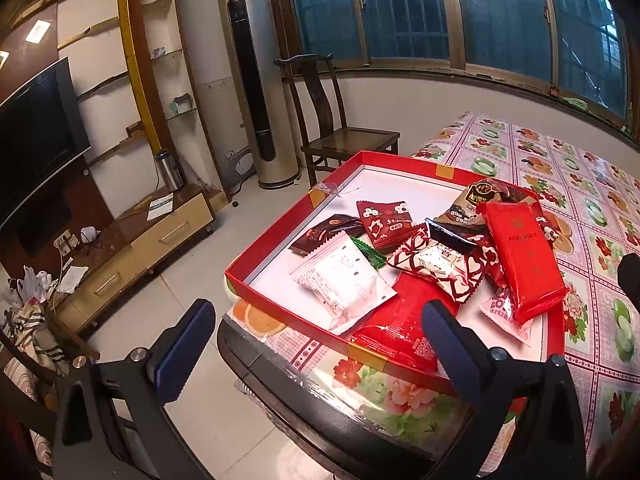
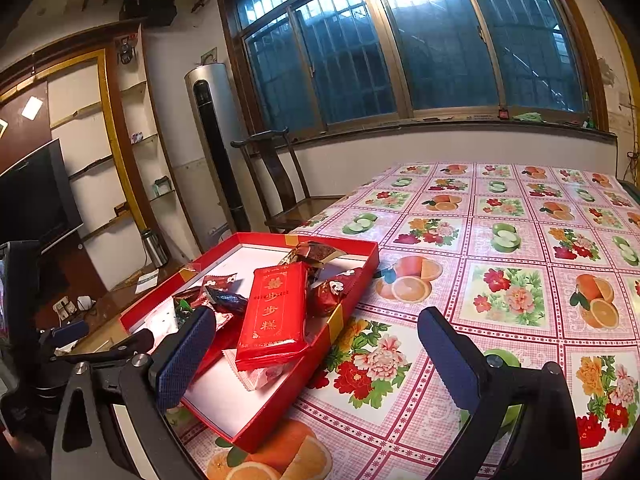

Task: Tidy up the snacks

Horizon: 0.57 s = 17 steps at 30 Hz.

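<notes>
Left gripper [image 1: 316, 344] hangs spread and empty at the red tray's [image 1: 296, 216] near corner. Snacks [image 1: 432, 264] lie heaped inside. Right gripper [image 2: 316, 356] is spread too, over the tablecloth [image 2: 500, 280]. Seemingly between picks; next calls for choosing one packet.

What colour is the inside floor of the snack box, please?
White, inside red walls; the box shows best in the left wrist view.
</notes>
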Tool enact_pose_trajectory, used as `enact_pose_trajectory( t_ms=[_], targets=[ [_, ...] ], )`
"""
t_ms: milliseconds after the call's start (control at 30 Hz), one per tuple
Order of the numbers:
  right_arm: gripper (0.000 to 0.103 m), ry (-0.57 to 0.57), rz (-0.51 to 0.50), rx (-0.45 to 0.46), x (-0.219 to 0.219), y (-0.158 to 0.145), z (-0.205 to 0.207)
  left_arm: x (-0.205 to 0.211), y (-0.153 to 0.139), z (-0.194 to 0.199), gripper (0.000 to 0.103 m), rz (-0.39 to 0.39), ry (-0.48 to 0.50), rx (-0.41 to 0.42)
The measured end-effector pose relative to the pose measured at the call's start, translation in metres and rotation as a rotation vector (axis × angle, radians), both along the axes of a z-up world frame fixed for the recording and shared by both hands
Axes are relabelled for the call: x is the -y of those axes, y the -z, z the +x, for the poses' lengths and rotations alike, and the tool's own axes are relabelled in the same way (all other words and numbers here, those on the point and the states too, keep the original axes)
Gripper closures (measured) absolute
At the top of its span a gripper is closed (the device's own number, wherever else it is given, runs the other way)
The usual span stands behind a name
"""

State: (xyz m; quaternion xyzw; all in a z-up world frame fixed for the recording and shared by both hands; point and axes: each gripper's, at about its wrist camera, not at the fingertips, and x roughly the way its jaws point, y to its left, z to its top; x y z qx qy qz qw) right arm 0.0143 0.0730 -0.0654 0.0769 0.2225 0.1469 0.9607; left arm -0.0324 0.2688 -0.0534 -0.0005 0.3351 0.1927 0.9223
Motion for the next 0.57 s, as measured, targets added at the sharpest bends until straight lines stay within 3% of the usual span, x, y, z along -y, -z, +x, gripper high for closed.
enact_pose_trajectory(
  t_ms=[567],
  targets=[
    [0.001,-0.013,-0.007,0.005,-0.0039,-0.0012,-0.0038,0.0035,0.0014,0.0018,0.000,0.007,0.007,0.002]
  ],
)
